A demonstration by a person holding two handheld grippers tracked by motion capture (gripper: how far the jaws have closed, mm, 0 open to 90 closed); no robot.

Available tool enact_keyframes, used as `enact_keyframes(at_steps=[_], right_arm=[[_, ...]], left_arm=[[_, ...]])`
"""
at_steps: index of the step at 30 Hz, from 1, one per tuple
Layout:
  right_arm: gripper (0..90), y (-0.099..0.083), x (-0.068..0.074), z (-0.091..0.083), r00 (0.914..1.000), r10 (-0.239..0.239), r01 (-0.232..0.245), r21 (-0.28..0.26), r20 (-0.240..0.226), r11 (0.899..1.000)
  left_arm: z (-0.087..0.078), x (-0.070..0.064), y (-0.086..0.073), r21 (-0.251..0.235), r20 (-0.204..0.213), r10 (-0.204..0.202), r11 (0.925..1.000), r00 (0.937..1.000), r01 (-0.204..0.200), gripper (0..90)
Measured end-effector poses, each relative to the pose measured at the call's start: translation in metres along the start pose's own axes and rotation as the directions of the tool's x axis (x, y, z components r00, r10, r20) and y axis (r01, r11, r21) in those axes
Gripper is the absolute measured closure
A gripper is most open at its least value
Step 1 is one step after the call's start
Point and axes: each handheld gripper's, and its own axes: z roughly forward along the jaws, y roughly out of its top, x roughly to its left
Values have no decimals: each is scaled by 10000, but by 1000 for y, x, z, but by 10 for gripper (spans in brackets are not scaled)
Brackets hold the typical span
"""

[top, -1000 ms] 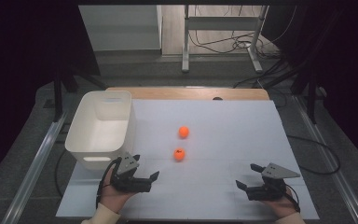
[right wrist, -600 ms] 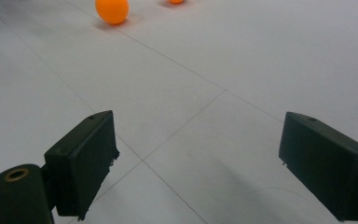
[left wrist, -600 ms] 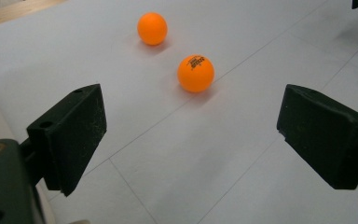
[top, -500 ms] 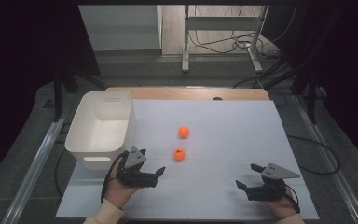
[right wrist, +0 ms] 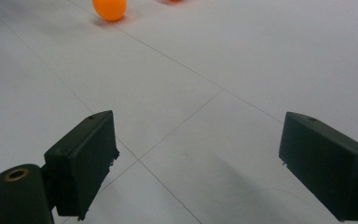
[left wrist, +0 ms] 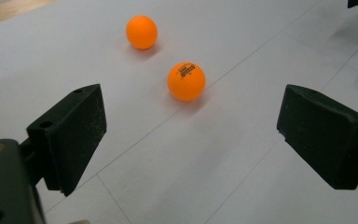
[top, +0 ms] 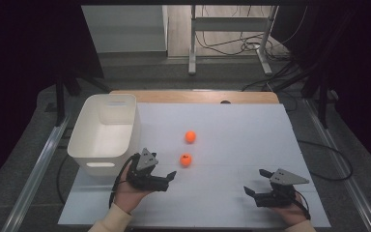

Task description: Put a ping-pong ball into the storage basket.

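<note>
One white tabletop (top: 251, 140) carries one white plastic bin (top: 105, 133) at its left edge and two orange ping-pong balls, all well apart from the right and near edges, with bare room between. The nearer ball (top: 186, 160) lies just beyond the left tool (top: 166, 180), whose jaws stand released and wide; the farther ball (top: 190, 137) sits near it. The right tool (top: 251, 192), also released, hovers near the front edge.

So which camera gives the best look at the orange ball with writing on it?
The left gripper view: the printed ball is close, its lettering visible. The high view shows it small; the right gripper view catches it at the top edge.
</note>
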Motion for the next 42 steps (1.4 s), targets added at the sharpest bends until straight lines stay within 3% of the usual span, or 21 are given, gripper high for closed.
enact_keyframes(at_steps=[24,42], right_arm=[[117,1,-2,1,9998,-162,163,-80,151,9998],[120,1,0,2,9997,-212,213,-35,85,9998]], left_arm=[[15,-4,18,212,140,41,9998,9999,-43,90],[37,1,28,491,229,-21,9988,9997,9,90]])
